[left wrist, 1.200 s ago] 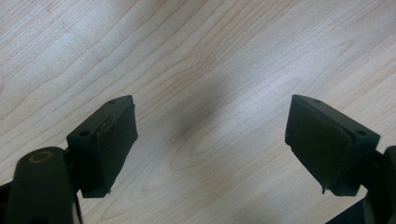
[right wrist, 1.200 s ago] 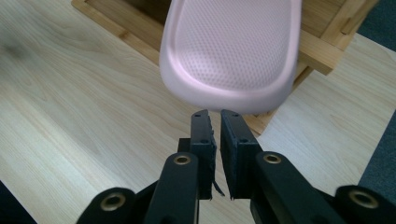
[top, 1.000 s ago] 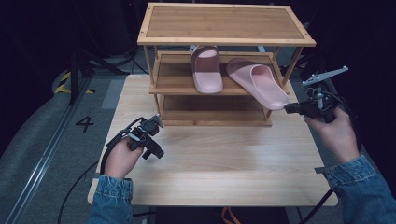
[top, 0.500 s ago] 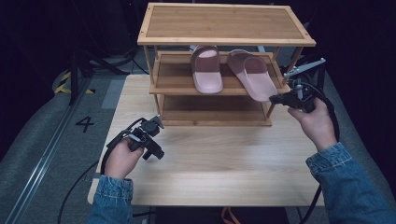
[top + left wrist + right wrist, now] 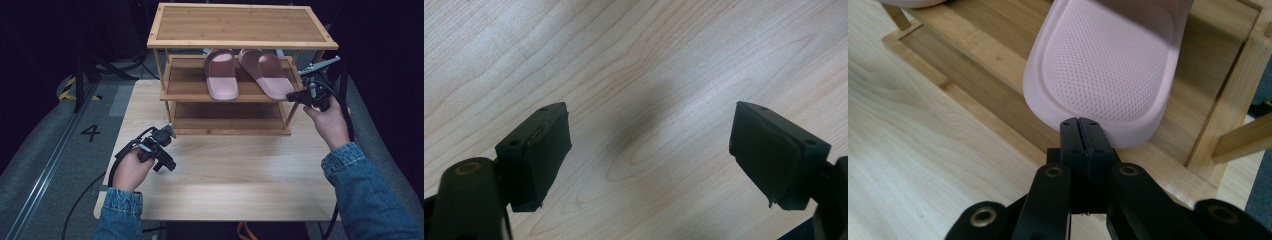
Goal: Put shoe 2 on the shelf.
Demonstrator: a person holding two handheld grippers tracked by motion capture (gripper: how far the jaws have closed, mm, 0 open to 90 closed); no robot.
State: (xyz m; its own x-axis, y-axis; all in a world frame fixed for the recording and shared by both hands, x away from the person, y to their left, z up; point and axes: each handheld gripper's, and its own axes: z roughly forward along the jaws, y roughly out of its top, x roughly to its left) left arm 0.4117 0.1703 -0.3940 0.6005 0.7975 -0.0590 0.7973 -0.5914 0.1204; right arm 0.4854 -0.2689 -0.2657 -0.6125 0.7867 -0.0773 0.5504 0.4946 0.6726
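Two pink slippers lie side by side on the middle shelf (image 5: 185, 80) of a bamboo shoe rack (image 5: 240, 25), the left slipper (image 5: 221, 75) straight and the right slipper (image 5: 265, 74) slightly angled. My right gripper (image 5: 290, 98) is shut, with nothing between its jaws. In the right gripper view its tips (image 5: 1081, 125) touch the heel edge of the right slipper (image 5: 1103, 65) at the shelf's front lip. My left gripper (image 5: 172, 148) rests low over the table's front left. Its jaws stand wide open (image 5: 649, 150) above bare wood.
The rack stands at the back of the light wooden table (image 5: 240, 190); its bottom shelf (image 5: 230, 117) holds nothing. A rack post (image 5: 1228, 100) stands just right of the right gripper. Cables trail from both grippers off the table edges. Dark floor surrounds the table.
My right hand has moved left to the rack's front right corner, and the right slipper has slid further in and straightened on the shelf. The left hand has stayed put.
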